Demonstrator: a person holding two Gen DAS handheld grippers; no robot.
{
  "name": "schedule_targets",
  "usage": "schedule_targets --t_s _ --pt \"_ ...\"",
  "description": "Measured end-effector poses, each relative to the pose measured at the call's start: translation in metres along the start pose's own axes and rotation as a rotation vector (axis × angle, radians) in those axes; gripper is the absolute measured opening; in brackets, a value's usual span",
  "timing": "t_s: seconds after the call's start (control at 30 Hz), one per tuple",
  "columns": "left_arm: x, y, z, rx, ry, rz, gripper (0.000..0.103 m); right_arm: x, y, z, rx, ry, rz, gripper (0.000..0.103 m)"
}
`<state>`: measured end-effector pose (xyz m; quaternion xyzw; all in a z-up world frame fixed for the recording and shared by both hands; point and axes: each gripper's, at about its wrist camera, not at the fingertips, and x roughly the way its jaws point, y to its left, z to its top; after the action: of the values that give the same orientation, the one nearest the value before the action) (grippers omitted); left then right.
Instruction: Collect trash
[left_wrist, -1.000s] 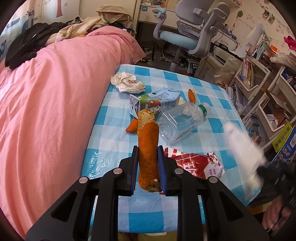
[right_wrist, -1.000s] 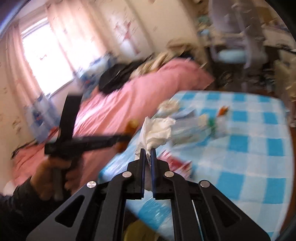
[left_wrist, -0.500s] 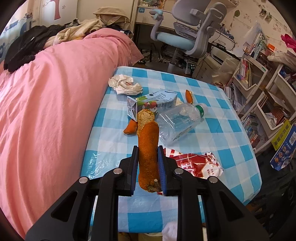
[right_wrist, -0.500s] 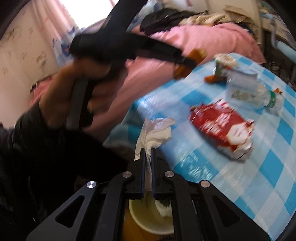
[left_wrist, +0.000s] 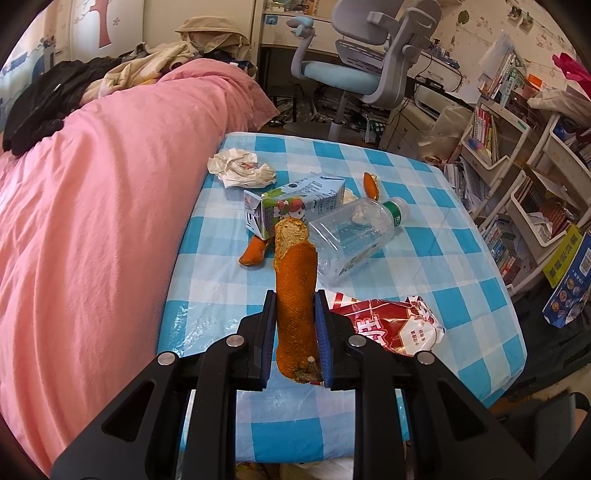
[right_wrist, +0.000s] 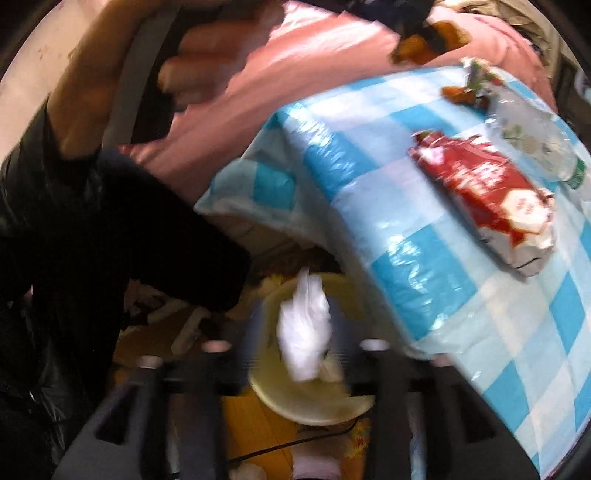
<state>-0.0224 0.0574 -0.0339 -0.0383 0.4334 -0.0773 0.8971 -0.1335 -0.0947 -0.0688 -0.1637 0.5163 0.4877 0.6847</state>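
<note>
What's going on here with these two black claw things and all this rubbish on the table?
A person is clearing trash with a handheld gripper in each hand. The left gripper is shut on a long strip of orange peel above the checked tablecloth. The right gripper has just been opening, and a white tissue sits between its jaws over a yellowish bin below the table edge.

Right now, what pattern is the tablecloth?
Blue and white checks on the tablecloth, clearest in the left wrist view.
</note>
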Motion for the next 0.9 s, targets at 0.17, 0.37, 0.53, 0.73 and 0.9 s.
schedule_targets --t_s 0.17,0.37,0.53,0.73,0.9 --pt "0.000 -0.003 -0.001 0.011 0.002 0.000 0.019 -0.013 -0.006 0.006 0.029 -0.062 -0.049 0.057" --pt "0.000 -0.006 -0.001 0.024 0.003 -0.008 0.018 -0.041 -0.026 0.012 0.114 -0.215 -0.164 0.071" --pt "-0.001 -0.007 -0.001 0.022 0.004 -0.044 0.019 -0.063 -0.042 0.013 0.200 -0.320 -0.240 0.073" --pt "-0.004 -0.010 -0.005 0.030 0.002 -0.120 0.018 -0.073 -0.052 0.014 0.257 -0.384 -0.272 0.073" --pt "-0.004 -0.018 -0.018 0.074 0.024 -0.161 0.019 -0.081 -0.054 0.012 0.264 -0.408 -0.294 0.073"
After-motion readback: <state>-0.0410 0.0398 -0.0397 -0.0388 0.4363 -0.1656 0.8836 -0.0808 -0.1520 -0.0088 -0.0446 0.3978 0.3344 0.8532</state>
